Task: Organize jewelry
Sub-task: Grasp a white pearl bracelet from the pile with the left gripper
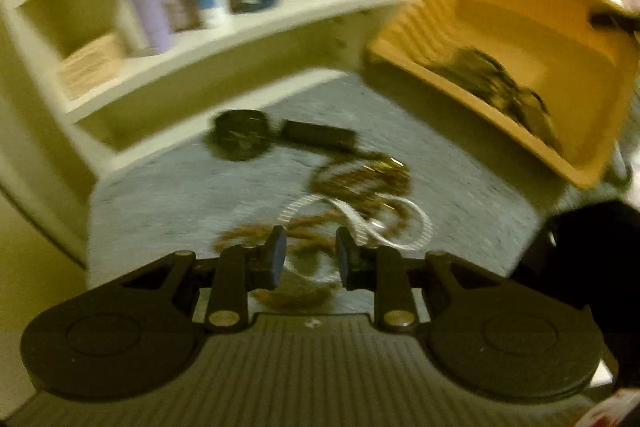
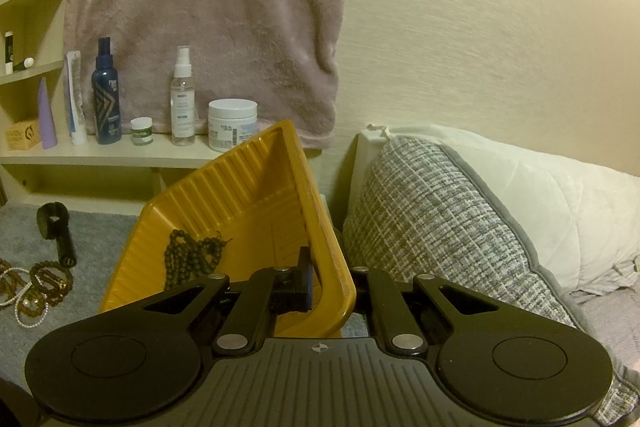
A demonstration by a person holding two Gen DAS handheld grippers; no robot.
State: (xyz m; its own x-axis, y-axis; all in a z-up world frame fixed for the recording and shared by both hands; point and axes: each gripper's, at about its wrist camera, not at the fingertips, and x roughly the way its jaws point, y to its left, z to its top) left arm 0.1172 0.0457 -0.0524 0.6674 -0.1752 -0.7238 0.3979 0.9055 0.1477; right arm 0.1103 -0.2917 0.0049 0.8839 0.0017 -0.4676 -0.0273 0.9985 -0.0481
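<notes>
Yellow tray (image 2: pixel 256 187): tilted, rim clenched in right gripper (image 2: pixel 320 277) jaws; dark beads (image 2: pixel 192 259) inside could slide out
Left gripper (image 1: pixel 308 259): jaws released, empty, above tangled bracelets (image 1: pixel 360 183) beside tray; risk: snagging several

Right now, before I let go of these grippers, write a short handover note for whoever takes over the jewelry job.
Right gripper: shut on the rim of the yellow tray, holding it tilted above the grey carpet.
Left gripper: jaws partly open, holding nothing, above the pile of bracelets on the carpet, with a white beaded loop just ahead of the fingers.
Done: one dark bead necklace lies in the tray.
Left: the brown bead strands, the white loop and the rest of the pile are still on the carpet. A black strap lies beyond the pile; the left view is blurred, so check it.
</notes>
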